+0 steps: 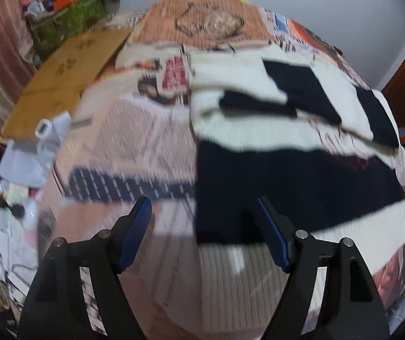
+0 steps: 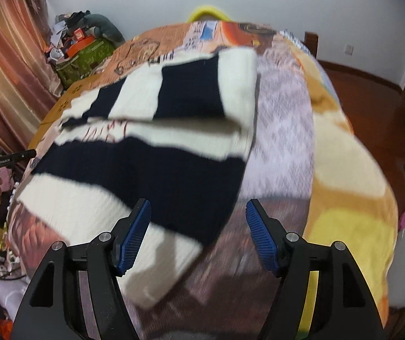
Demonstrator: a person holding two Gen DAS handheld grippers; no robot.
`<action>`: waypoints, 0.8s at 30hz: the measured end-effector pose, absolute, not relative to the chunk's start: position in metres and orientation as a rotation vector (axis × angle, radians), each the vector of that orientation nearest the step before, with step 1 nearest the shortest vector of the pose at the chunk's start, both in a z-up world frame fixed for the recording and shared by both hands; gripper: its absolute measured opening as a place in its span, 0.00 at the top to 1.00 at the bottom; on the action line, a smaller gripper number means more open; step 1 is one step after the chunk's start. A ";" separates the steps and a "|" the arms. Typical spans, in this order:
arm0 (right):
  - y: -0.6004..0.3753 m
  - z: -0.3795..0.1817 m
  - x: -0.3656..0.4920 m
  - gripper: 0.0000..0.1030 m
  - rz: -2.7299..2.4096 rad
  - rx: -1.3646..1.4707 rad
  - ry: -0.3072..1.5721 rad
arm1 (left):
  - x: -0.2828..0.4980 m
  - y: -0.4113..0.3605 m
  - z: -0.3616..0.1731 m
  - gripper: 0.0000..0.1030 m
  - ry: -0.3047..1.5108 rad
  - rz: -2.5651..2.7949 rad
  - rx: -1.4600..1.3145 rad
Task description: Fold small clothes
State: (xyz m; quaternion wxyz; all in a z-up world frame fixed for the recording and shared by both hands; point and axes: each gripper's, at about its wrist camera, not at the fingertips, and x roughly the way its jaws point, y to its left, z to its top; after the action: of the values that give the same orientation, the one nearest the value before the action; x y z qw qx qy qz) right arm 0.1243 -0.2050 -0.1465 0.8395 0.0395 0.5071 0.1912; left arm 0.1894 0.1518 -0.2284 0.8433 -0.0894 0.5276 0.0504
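Note:
A small sweater with wide navy and cream stripes (image 1: 287, 175) lies on a bed with a printed cover (image 1: 134, 147). Its sleeves are folded in over the body. My left gripper (image 1: 205, 206) is open and empty, above the sweater's near left corner. In the right wrist view the sweater (image 2: 145, 167) fills the left and middle, one sleeve (image 2: 179, 90) folded across its top. My right gripper (image 2: 198, 209) is open and empty, above the sweater's near right edge. Both views are blurred.
A flattened cardboard sheet (image 1: 61, 79) lies at the bed's far left, beside a green box of clutter (image 1: 69, 14). White items (image 1: 41, 147) sit at the left edge. A striped curtain (image 2: 7, 68) hangs left. Wooden floor (image 2: 372, 96) lies right of the bed.

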 end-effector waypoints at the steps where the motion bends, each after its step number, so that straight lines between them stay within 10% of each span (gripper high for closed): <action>1: -0.203 -0.152 0.122 0.36 0.412 0.087 1.093 | 0.185 0.152 -0.233 0.28 1.123 0.103 -0.215; 9: -0.193 -0.171 0.112 0.37 0.452 0.140 1.120 | 0.157 0.149 -0.240 0.35 1.097 0.062 -0.343; 14: -0.189 -0.174 0.110 0.74 0.491 0.182 1.090 | 0.155 0.143 -0.238 0.88 1.073 0.070 -0.373; 16: -0.185 -0.172 0.108 0.91 0.491 0.176 1.072 | 0.155 0.140 -0.236 0.92 1.064 0.089 -0.365; 24: -0.210 -0.132 0.100 0.94 0.453 0.200 0.905 | 0.139 0.134 -0.192 0.94 0.942 0.089 -0.306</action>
State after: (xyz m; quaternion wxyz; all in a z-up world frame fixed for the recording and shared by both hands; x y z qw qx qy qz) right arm 0.1000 -0.2102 -0.1316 0.8698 0.0955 0.4328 0.2168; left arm 0.1388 0.1342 -0.1921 0.8789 -0.1468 0.4519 0.0429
